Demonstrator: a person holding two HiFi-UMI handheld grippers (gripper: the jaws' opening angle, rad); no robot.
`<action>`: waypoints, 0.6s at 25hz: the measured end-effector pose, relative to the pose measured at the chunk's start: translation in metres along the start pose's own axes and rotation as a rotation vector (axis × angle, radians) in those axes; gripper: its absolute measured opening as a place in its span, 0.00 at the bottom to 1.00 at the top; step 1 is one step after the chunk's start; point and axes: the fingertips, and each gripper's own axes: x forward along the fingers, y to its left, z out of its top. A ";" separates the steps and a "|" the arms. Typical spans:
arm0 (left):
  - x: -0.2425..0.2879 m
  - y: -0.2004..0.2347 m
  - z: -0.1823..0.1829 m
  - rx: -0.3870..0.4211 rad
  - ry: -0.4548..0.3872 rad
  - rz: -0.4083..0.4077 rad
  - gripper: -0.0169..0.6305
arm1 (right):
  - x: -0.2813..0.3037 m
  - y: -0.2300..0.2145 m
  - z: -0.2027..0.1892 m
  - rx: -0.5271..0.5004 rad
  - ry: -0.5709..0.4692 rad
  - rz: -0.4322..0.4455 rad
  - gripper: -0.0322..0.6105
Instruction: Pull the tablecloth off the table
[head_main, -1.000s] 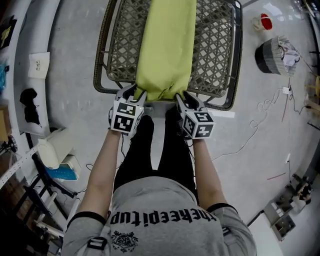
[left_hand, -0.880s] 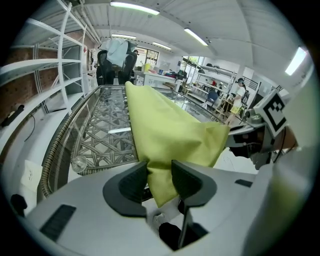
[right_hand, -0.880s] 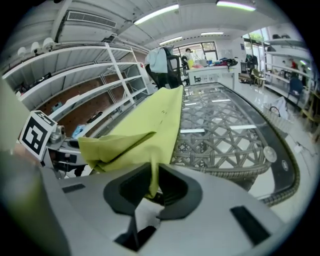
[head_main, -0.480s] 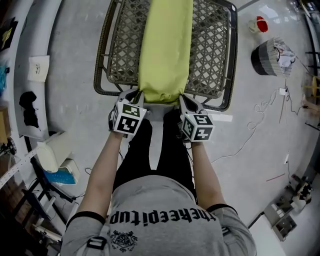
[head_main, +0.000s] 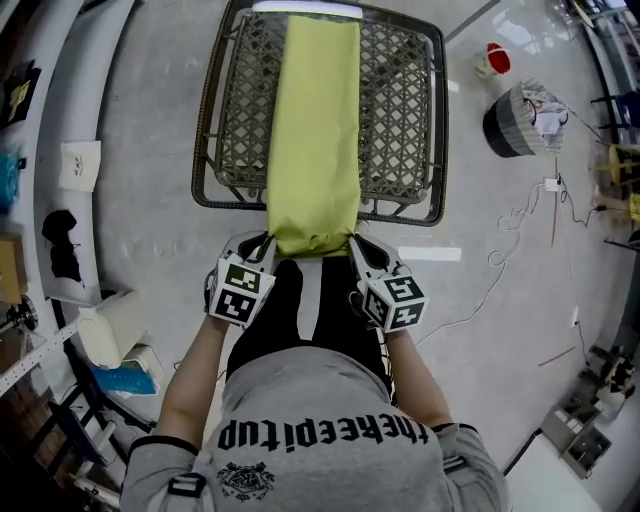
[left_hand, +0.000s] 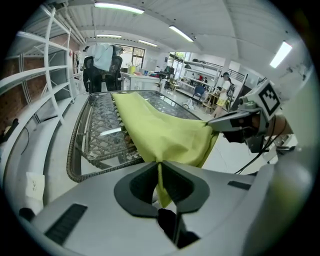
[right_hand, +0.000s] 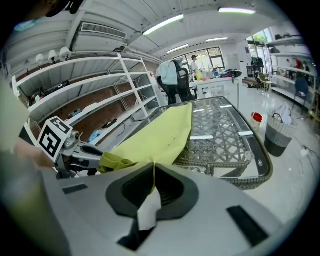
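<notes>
The yellow-green tablecloth (head_main: 315, 130) is laid lengthwise down the wicker worktop (head_main: 405, 110), its near end drawn past the edge (slightly bunched). Its near corners are pinched by the left tool (left_hand: 160, 164) and the right tool (right_hand: 153, 167).

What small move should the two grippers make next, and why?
Probably draw both backward together, toward the body: the left gripper and right gripper are shut on the near corners of the tablecloth, while most of it lies on the table.
</notes>
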 end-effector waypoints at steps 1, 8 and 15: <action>-0.008 -0.004 -0.002 0.000 0.003 -0.011 0.09 | -0.007 0.005 -0.001 -0.001 -0.004 0.005 0.08; -0.039 -0.018 -0.011 -0.002 0.008 -0.076 0.09 | -0.035 0.027 0.003 0.012 -0.070 -0.004 0.08; -0.067 -0.003 0.042 0.001 -0.048 -0.140 0.09 | -0.048 0.033 0.056 0.002 -0.213 -0.022 0.08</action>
